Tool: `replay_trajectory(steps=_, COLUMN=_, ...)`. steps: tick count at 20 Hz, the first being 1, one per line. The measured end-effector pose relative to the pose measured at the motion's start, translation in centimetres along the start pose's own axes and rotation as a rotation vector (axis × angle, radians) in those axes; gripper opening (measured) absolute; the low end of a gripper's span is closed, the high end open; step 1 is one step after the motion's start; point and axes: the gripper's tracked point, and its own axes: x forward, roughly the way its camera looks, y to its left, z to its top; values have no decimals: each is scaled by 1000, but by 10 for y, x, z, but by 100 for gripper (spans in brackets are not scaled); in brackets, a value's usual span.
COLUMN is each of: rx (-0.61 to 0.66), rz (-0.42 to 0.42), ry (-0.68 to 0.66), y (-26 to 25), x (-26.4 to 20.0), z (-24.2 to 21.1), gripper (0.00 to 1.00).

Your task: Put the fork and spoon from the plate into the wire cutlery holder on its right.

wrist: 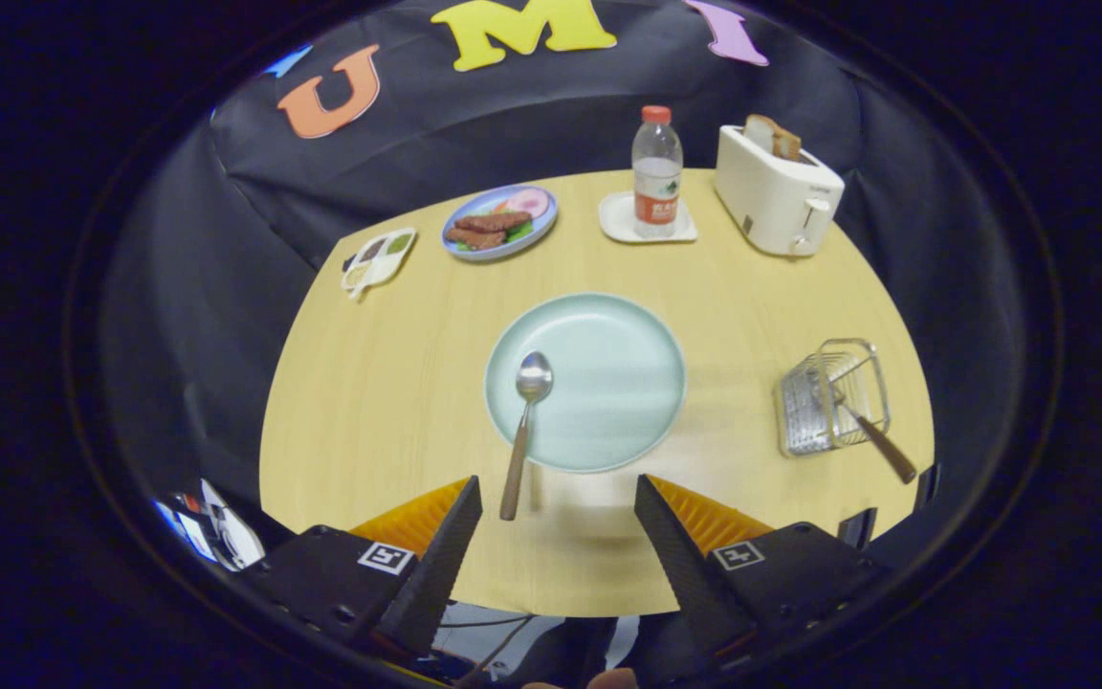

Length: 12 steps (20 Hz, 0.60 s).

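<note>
A pale green plate (608, 335) lies in the middle of the round wooden table (398, 383). A spoon (524, 431) with a wooden handle rests on the plate's left side, its bowl on the plate and its handle reaching over the near rim toward my left finger. To the plate's right stands the wire cutlery holder (828, 397), with a fork (871, 435) leaning in it, wooden handle sticking out toward the table's near edge. My gripper (559, 493) is open, held above the table just short of the plate, with nothing between its fingers.
At the back of the table stand a blue plate of food (500, 222), a small sauce tray (377, 258), a water bottle (656, 172) on a white coaster, and a white toaster (776, 191) with bread in it. The table's near edge runs beneath my fingers.
</note>
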Motion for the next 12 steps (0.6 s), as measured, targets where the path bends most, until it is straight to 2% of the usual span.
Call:
replay_trajectory(steps=7, rx=7, rz=-44, ry=141, y=20, x=64, z=-31, gripper=94)
replay_trajectory(steps=8, rx=21, rz=-49, ry=158, y=22, x=69, z=-34, gripper=86)
replay_trajectory(steps=12, rx=41, rz=-70, ry=207, y=22, x=85, z=-40, gripper=72)
